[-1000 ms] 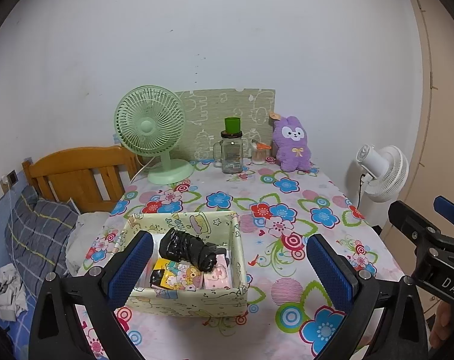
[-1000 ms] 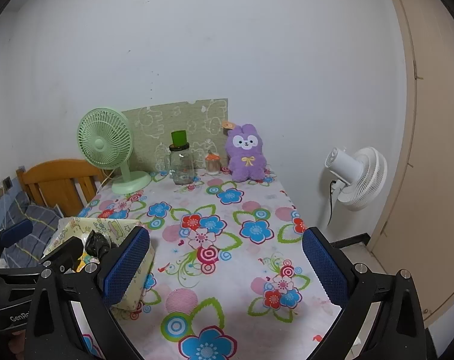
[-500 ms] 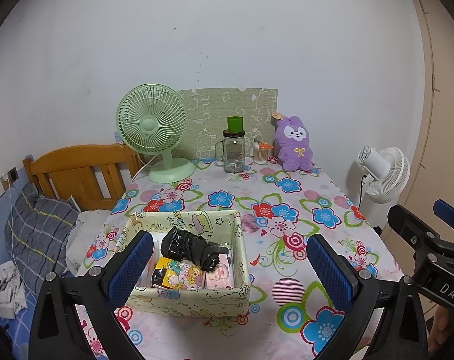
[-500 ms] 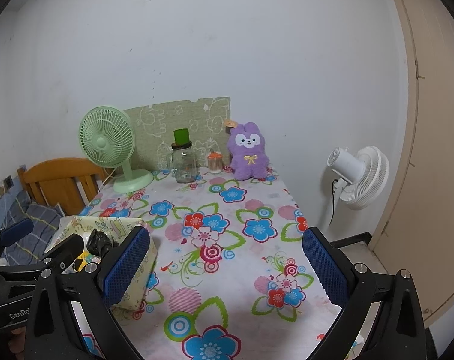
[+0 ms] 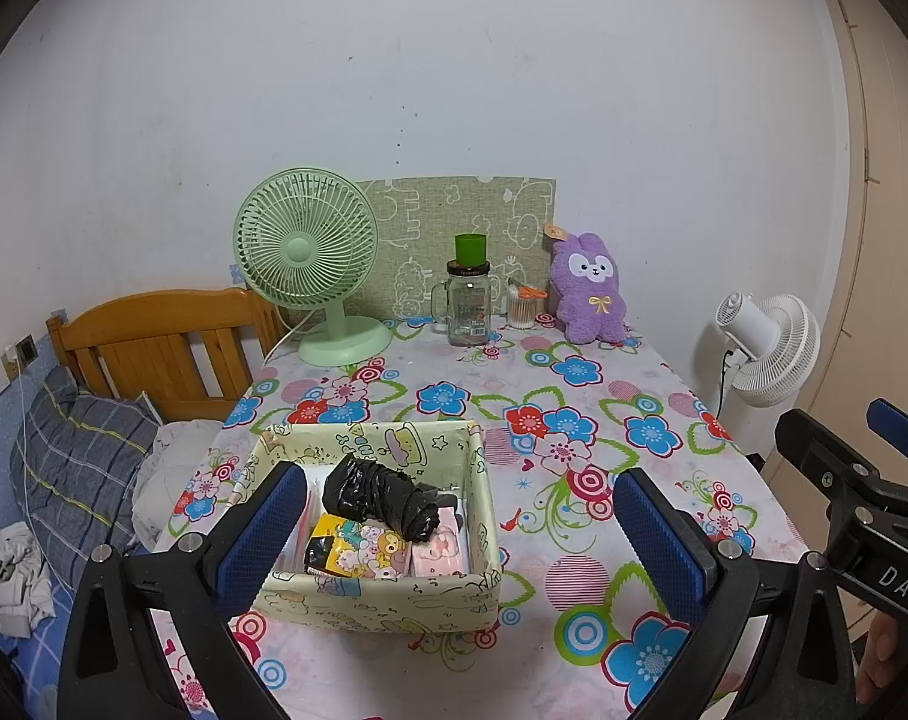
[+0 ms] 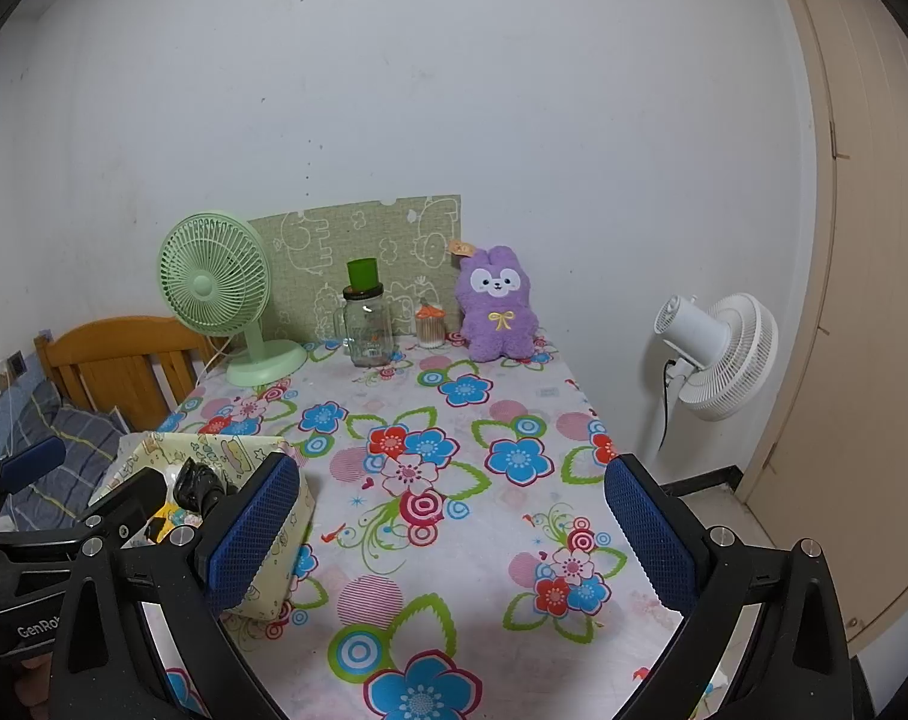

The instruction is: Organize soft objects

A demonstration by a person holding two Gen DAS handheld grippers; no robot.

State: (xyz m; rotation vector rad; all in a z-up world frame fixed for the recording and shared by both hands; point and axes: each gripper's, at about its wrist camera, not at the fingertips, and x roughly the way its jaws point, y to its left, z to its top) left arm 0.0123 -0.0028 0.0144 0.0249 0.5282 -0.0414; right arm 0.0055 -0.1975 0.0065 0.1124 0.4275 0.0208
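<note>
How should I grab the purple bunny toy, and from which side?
Grip the purple bunny across its narrow middle, just under the yellow bow, coming from the front. It sits upright against the wall with a small jar close on its left, so the back is blocked. Both the right gripper and left gripper are open.

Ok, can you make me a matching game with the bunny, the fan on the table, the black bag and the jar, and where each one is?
Things:
1. purple bunny
2. green fan
3. black bag
4. glass jar

Places:
A. inside the patterned box
B. far left of the table's back edge
C. far right of the back edge
D. middle of the back edge, green cup on top

Pairs: 1-C, 2-B, 3-A, 4-D
</note>
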